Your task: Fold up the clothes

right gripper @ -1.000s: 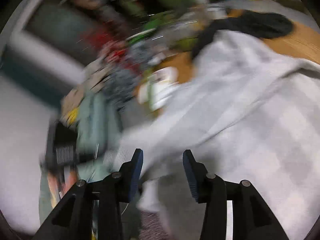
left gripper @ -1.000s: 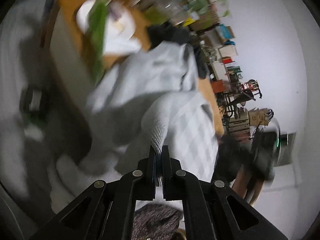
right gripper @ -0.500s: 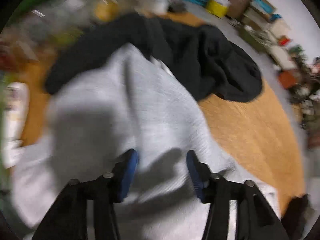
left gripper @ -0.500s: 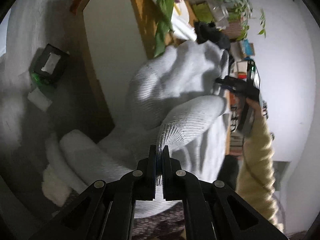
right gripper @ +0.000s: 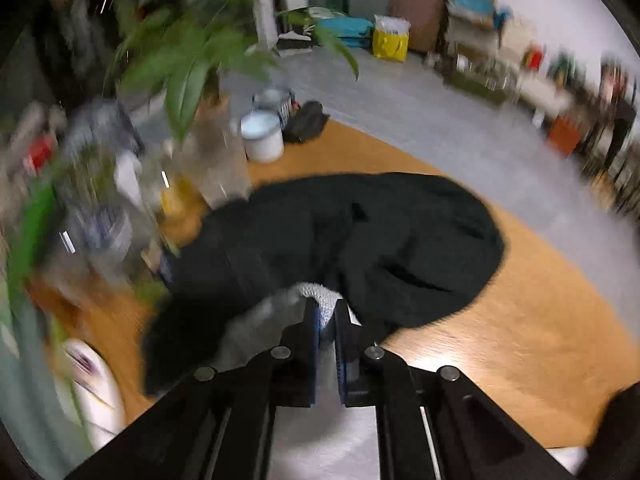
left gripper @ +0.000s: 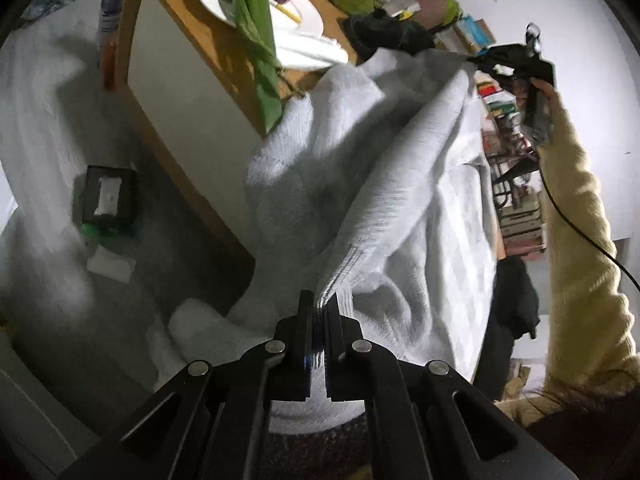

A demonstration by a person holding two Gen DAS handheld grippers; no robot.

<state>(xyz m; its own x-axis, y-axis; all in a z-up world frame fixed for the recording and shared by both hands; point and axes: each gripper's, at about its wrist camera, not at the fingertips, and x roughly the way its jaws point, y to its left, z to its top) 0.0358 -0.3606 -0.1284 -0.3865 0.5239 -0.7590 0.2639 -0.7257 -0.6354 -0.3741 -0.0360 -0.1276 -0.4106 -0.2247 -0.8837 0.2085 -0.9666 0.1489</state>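
White ribbed knit garment point(left gripper: 360, 184): draped over the wooden tabletop point(right gripper: 500, 340), now stretched taut.
Left gripper point(left gripper: 320, 312): fingers still clamp its edge.
Right gripper point(right gripper: 327, 320): fingers, earlier wide, now pinch its far corner beside black fleece garment point(right gripper: 360, 240).

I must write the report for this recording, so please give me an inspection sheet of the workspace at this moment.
Surface: wooden table, partly covered by clothes.
Job's things: white knit garment stretched between both grippers; black garment lying crumpled on the table.
Clutter: white plate, green leaves, white cup.
Grippers: left gripper shut on the white garment; right gripper shut on its far edge.
Cables: black cable along the yellow sleeve.
Surroundings: grey floor, boxes and shelves along the wall.
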